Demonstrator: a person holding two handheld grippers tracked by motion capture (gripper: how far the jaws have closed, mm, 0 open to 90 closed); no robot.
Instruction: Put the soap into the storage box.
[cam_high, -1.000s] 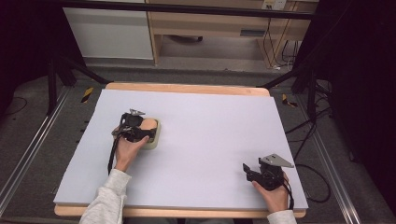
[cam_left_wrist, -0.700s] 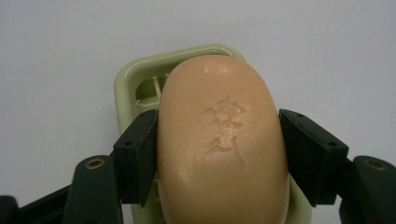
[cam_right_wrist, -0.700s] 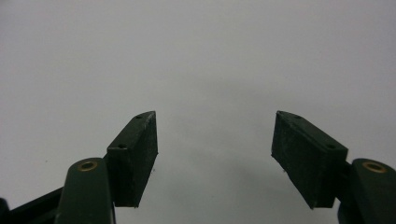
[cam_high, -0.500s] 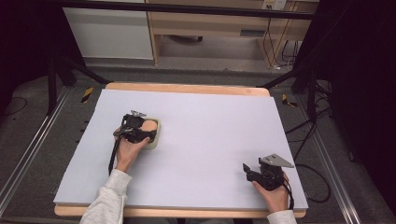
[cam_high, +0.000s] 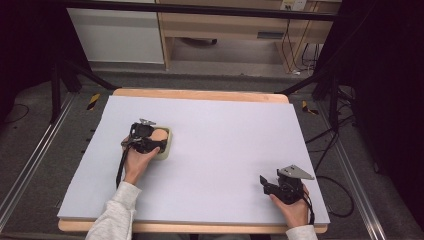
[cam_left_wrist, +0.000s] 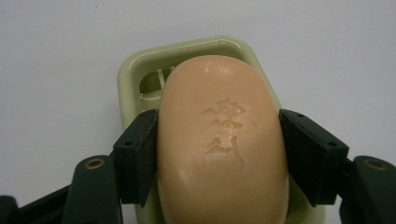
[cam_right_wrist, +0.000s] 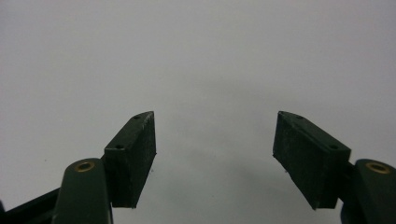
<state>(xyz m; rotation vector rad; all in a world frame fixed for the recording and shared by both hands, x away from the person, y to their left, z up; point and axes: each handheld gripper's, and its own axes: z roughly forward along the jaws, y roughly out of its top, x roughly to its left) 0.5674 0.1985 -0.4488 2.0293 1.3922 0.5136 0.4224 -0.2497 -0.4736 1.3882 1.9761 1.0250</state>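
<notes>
Soap bar (cam_left_wrist: 219, 144): peach-coloured, oval, a stamped emblem on its top face; lies in a pale green soap dish (cam_left_wrist: 128, 77) on the left half of the table (cam_high: 225, 135).
Right tool (cam_high: 270, 184): nearest item, held low at the table's near right corner, well apart from the soap; jaws have just been opening and stand apart, nothing between them, bare white surface beneath.
Left tool (cam_left_wrist: 217, 156): farther in, over the dish; one pad lies against each long side of the soap bar, clamped on it. Grey plate on top.
Beyond the table: wooden furniture, cables on the floor.
</notes>
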